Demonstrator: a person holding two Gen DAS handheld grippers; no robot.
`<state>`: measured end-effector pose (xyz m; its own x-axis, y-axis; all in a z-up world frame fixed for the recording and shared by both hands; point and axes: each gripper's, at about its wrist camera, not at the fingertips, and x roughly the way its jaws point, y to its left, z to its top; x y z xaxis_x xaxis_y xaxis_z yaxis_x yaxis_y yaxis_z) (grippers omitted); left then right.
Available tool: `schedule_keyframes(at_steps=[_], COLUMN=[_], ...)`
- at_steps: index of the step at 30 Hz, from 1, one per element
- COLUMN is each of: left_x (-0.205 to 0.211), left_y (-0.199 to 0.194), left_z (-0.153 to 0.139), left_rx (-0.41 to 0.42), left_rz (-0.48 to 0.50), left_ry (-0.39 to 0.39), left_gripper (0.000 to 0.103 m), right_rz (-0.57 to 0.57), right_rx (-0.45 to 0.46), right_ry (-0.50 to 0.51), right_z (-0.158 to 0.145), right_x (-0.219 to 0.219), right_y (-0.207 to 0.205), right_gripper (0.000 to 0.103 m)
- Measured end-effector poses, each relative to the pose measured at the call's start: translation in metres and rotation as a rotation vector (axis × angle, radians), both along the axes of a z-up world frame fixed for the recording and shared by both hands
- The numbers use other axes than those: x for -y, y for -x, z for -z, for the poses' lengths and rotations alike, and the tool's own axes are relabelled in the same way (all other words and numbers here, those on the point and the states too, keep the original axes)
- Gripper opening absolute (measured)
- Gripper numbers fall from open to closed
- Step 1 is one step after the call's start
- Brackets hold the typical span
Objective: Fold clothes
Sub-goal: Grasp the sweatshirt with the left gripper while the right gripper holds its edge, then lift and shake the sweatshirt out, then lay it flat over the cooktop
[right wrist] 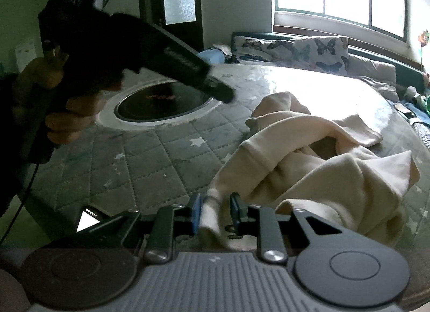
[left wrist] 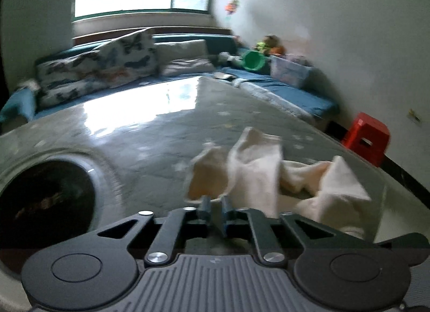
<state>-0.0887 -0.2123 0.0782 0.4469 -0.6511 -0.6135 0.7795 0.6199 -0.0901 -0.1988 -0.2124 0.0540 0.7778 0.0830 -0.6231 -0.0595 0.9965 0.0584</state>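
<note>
A cream garment (right wrist: 303, 158) lies crumpled on a round table with a grey quilted star cover (right wrist: 150, 156). In the right wrist view my right gripper (right wrist: 215, 213) has its blue pads either side of a cuff or hem of the garment, with a gap still showing. In the left wrist view the garment (left wrist: 258, 169) lies ahead and to the right, and my left gripper (left wrist: 215, 204) has its jaws nearly together with nothing clearly between them. The left gripper (right wrist: 217, 91) also shows in the right wrist view, held in the air over the table's left side.
A dark round cooktop recess (right wrist: 164, 102) sits in the table's middle. Butterfly-print cushions (right wrist: 290, 51) and a blue bench line the wall under the window. A red stool (left wrist: 368, 137) stands by the right wall. A phone (right wrist: 88, 219) lies at the table's near edge.
</note>
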Motion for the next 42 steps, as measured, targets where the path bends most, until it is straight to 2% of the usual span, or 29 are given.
schedule_keyframes(at_steps=[2,4,9,14,17,19,21,24,26,31,34,36,38,40,41,42], left_x=[0.012,0.022,0.042,0.062,0.078,0.087,0.093,0.093,0.086,0.066,0.055,0.046,0.036,0.028,0.024,0.021], left_y=[0.005,0.006,0.006,0.004,0.004,0.003,-0.001,-0.006,-0.009,-0.013,-0.016,-0.017,-0.019,-0.021,-0.022,-0.025], left_z=[0.001,0.003,0.006,0.011,0.020,0.026,0.032,0.039,0.038,0.030,0.029,0.028,0.025,0.021,0.019,0.018], left_rx=[0.013,0.011,0.013,0.026,0.032,0.040,0.030,0.007,0.001,0.004,0.000,-0.010,-0.018,-0.014,-0.011,-0.010], left_rz=[0.025,0.047,0.077,0.109,0.129,0.137,0.136,0.117,0.101,0.060,0.047,0.037,0.024,0.005,-0.006,-0.018], left_ry=[-0.010,-0.017,-0.026,-0.040,-0.076,-0.103,-0.122,-0.131,-0.116,-0.077,-0.068,-0.051,-0.035,-0.027,-0.025,-0.023], left_gripper=[0.032,0.033,0.045,0.054,0.053,0.049,0.029,0.009,0.006,0.005,0.005,0.005,0.005,0.005,0.005,0.005], right_rz=[0.001,0.006,0.032,0.111,0.185,0.247,0.312,0.381,0.416,0.481,0.466,0.442,0.409,0.375,0.367,0.361], right_rx=[0.004,0.012,0.044,0.084,0.118,0.131,0.128,0.096,0.071,0.026,0.009,0.013,0.028,0.035,0.037,0.043], right_ry=[0.000,-0.003,-0.028,-0.093,-0.090,-0.071,-0.078,-0.170,-0.230,-0.267,-0.344,-0.352,-0.337,-0.337,-0.333,-0.325], right_z=[-0.002,-0.007,-0.022,-0.041,-0.051,-0.055,-0.056,-0.051,-0.045,-0.030,-0.023,-0.021,-0.022,-0.023,-0.025,-0.028], right_x=[0.002,0.005,0.018,0.045,0.065,0.080,0.097,0.128,0.146,0.164,0.168,0.166,0.163,0.163,0.163,0.162], right_y=[0.002,0.005,0.020,0.040,0.045,0.045,0.040,0.029,0.020,0.008,0.008,0.007,0.006,0.002,0.000,-0.002], right_gripper=[0.023,0.024,0.031,0.031,0.031,0.031,0.032,0.035,0.035,0.038,0.038,0.035,0.016,0.010,0.004,0.003])
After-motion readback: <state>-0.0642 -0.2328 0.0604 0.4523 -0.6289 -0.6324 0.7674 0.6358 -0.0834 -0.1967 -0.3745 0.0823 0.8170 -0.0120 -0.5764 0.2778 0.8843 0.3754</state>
